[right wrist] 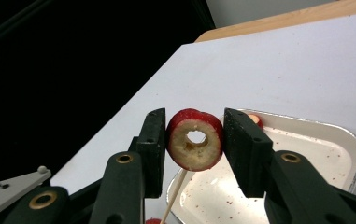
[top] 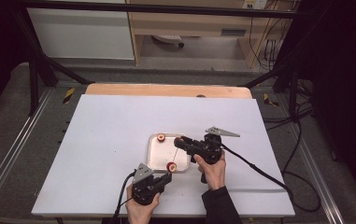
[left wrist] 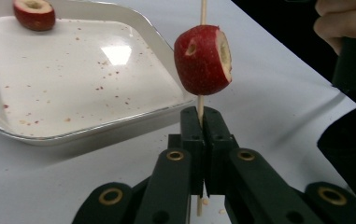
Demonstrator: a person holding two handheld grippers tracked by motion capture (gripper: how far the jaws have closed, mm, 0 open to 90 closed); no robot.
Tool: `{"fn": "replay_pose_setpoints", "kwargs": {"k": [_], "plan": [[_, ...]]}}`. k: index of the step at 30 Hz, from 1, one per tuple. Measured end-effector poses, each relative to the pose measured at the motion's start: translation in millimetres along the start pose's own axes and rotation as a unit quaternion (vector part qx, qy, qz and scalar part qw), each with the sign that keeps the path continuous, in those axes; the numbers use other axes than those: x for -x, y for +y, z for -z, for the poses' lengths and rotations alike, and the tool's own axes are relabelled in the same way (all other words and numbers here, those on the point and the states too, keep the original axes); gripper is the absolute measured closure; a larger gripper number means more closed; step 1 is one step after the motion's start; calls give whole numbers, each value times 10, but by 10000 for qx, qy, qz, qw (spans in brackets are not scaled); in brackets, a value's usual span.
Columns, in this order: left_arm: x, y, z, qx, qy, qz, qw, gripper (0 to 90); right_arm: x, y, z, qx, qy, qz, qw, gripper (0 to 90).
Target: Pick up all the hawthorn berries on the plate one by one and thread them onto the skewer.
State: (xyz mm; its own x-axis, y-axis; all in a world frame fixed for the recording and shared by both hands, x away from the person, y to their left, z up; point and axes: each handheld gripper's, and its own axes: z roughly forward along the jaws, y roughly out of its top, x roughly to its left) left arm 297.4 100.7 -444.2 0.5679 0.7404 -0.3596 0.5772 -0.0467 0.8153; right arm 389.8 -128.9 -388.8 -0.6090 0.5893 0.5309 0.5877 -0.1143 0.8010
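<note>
A white table carries a shallow white tray near its front middle, its floor speckled with red flecks. Below the tray's front edge, the left gripper is clenched tight on a thin wooden skewer, which passes through a cored red fruit piece just above the jaws. At the tray's right side, the right gripper grasps a second cored red fruit ring between its pads, the hole facing the right gripper view, with the skewer's tip close beneath it. A third red fruit piece lies in the tray's far corner.
</note>
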Motion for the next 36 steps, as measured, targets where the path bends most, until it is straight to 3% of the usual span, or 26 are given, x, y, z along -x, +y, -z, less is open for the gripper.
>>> {"fn": "replay_pose_setpoints", "kwargs": {"k": [4,8,12,15,21,24,30,36], "plan": [[-4,-2,-1,-22,87,-119,9999,887,9,13,-11,-102,29,-237,9997,613],[-25,-1,29,-5,115,-86,9999,885,11,20,-13,-159,42,-365,9992,614],[13,16,38,31,111,-221,9997,886,6,38,8,-86,61,-287,9995,615],[35,0,20,42,121,-205,9997,887,2,29,0,18,86,-207,9997,616],[35,8,45,174,112,-144,9997,887,2,13,-15,66,121,-176,9997,615],[55,22,34,204,52,6,9998,887,-7,-9,-27,51,166,-203,9996,615],[60,50,6,265,127,151,9995,887,-20,-81,-62,-123,215,-218,9995,615],[60,122,-31,262,143,119,9995,887,-39,-151,-79,-337,233,-202,9990,615]]}}
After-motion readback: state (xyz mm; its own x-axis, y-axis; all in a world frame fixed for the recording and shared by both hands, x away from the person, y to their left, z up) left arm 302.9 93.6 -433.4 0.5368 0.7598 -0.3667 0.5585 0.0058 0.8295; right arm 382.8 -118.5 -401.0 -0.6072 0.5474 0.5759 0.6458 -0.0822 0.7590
